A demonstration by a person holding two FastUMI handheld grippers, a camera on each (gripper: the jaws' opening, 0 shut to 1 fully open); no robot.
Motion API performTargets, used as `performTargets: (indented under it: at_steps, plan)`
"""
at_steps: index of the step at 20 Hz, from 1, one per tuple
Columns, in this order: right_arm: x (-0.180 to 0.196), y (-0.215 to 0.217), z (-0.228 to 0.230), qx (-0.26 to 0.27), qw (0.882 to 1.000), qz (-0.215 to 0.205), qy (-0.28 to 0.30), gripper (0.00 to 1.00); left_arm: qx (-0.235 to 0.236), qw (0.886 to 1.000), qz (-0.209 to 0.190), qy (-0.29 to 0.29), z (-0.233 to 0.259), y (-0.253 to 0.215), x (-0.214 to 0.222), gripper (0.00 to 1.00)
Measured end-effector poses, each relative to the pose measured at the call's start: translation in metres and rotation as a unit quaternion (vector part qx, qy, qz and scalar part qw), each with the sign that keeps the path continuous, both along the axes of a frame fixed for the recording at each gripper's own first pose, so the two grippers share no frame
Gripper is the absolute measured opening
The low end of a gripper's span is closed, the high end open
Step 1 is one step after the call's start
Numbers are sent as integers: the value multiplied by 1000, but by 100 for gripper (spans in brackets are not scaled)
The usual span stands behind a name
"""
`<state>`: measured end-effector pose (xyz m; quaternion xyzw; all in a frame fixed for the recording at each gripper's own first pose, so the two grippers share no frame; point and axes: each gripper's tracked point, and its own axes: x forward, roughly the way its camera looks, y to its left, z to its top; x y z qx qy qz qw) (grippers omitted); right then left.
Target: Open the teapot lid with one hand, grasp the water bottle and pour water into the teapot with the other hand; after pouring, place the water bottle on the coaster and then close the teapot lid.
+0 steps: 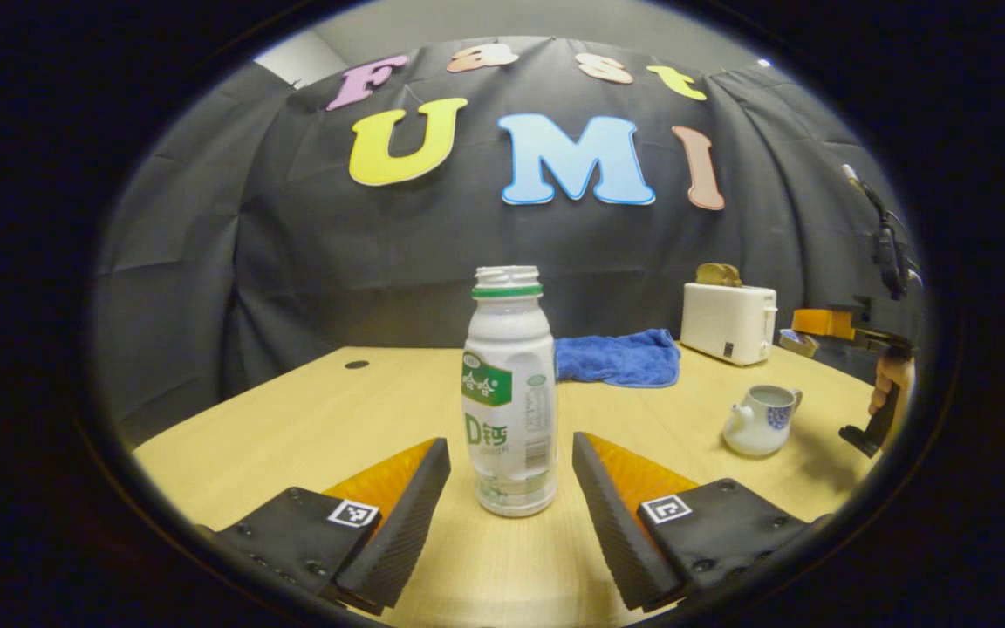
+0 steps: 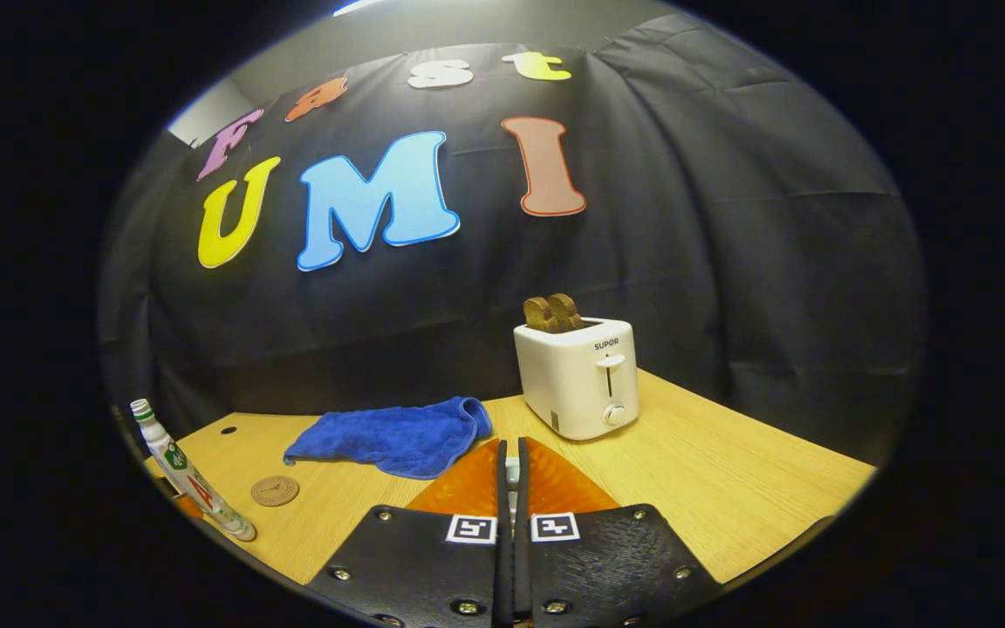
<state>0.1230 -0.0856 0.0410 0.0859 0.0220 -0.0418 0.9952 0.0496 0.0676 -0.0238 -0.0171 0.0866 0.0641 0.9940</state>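
1. Wooden table (image 1: 311,410), black cloth behind.
2. Left gripper (image 1: 511,488) spread wide, water bottle (image 1: 509,392) upright between fingers, untouched.
3. Right gripper (image 2: 511,506) clamped on something thin; lid, can't confirm.
4. Teapot (image 1: 760,421) lidless near toaster (image 1: 728,323); coaster (image 2: 275,490) beside bottle.

A pale wooden tabletop (image 2: 729,488) with a light grain carries the bystanders. Near its far edge stands a white two-slot plastic toaster (image 2: 578,377), upright, with two brown slices of toast (image 2: 552,313) sticking out of the slots side by side; a lever and a round dial sit on its front face. Just beside the toaster, toward the middle of the far edge, lies a crumpled blue terry-cloth towel (image 2: 393,435), flat on the wood and apart from the toaster. A small dark round hole (image 2: 228,430) marks the tabletop's far corner.
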Motion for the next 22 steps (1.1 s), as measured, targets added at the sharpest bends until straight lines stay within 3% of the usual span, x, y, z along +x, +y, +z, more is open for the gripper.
performTargets:
  at_steps: [3,4,6,7,11,13,17,18,19,22]
  plan:
    - [-2,-2,-6,1,1000,1,7,0,1,1000,5,8,-6,6,12,99]
    - [-2,-2,-6,2,1000,2,8,0,3,1000,4,10,-7,6,16,94]
    - [-2,-5,-8,-1,1000,-1,9,0,4,1000,2,11,-9,5,23,99]
    - [-2,-6,-9,-2,1000,-3,9,0,5,1000,1,14,-11,4,27,94]
    - [-2,-4,-9,-5,1000,0,9,0,18,1000,-3,18,-10,4,42,88]
    - [-1,-2,-10,-7,1000,2,10,0,21,999,-13,30,-14,1,48,99]
    - [-1,-4,-9,-13,1000,0,9,0,18,999,-19,33,-15,1,51,89]
    - [-1,-5,-11,-13,1000,-1,9,0,16,999,-22,32,-14,0,50,77]
    - [0,-5,-12,-13,1000,-2,10,0,15,999,-26,31,-15,-2,50,87]
    - [0,-7,-12,-13,1000,-5,11,0,37,998,-33,37,-14,-5,51,86]
